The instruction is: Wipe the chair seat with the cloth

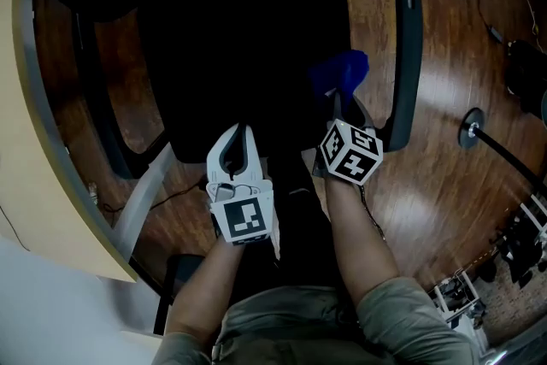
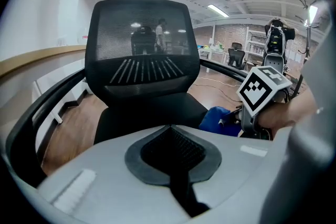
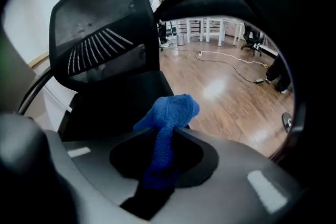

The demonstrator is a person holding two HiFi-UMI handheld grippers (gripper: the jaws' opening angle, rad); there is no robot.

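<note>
The black chair seat (image 1: 231,55) fills the middle of the head view, with its mesh backrest (image 2: 139,50) upright behind it. My right gripper (image 1: 340,100) is shut on a blue cloth (image 3: 170,110), which bunches out past the jaws over the seat's right side. The cloth (image 1: 340,71) also shows in the left gripper view (image 2: 218,119) beside the right gripper's marker cube. My left gripper (image 1: 243,131) hovers over the seat's front edge. Its jaw tips (image 2: 169,127) meet with nothing between them.
Curved black armrests (image 1: 407,47) flank the seat on both sides. A pale desk edge (image 1: 43,141) with a white leg (image 1: 141,201) runs along the left. On the wooden floor to the right are a round stand base (image 1: 470,128) and cables.
</note>
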